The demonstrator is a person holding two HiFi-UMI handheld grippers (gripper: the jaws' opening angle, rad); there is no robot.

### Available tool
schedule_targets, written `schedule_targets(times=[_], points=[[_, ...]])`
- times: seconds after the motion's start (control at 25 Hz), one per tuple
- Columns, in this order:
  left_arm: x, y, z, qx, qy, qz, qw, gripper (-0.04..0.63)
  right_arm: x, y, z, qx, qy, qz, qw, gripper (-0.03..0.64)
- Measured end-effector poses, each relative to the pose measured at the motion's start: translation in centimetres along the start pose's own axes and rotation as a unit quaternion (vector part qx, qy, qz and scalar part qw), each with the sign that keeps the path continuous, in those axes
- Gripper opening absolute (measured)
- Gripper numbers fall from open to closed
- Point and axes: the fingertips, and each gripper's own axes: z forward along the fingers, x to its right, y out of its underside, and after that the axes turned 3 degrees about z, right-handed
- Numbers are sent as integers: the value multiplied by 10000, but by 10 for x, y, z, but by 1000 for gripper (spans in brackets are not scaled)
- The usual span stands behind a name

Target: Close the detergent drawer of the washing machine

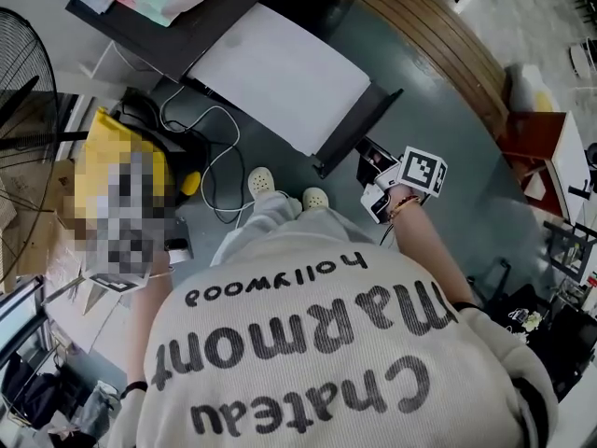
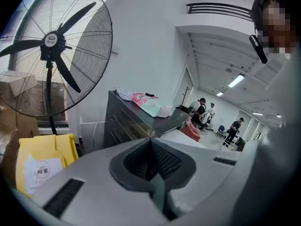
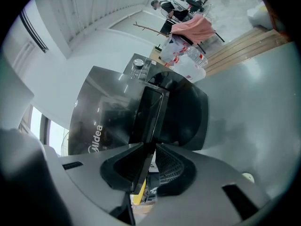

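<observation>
Right gripper view gives us the washer [image 3: 103, 112], a glossy dark-grey box with a bulging round door [image 3: 188, 112]. Its drawer [image 3: 151, 112], a thin flat dark slab, juts out from the front. We see the right gripper [image 3: 151, 143] pinching that slab's end between 2 ribbed pads [image 3: 170, 165]. Left gripper [image 2: 151, 142]: jaws pressed together, empty.

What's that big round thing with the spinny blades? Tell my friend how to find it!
Start at the tall white wall, then look left of the dark grey metal cabinet. There stands a black pedestal fan, behind the yellow bag; only it has a round wire cage with three blades.
</observation>
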Motion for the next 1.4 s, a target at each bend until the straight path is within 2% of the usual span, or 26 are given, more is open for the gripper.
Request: schedule_targets(times=[0.16,0.32,0.52,0.76,1.0,1.2,1.4], points=[[-4,-9,8,6,99,6,10000,8,-6,-3,9,104,20,36,9999,95],[-11,-21,12,94,146,-22,9998,8,-2,-2,6,231,414,284,9985,95],[-22,-34,19,176,229,-20,9996,8,-6,-2,9,328,304,269,9986,94],[-41,-38,31,144,317,-82,9994,8,-7,1,18,456,448,313,9975,91],[-50,-44,39,134,442,-118,9989,8,-13,2,26,575,317,341,9973,87],[-61,-47,42,110,471,-118,9988,8,-17,5,34,639,498,485,9955,83],[-72,-51,40,85,472,-112,9988,8,-21,6,41,750,438,550,9947,81]])
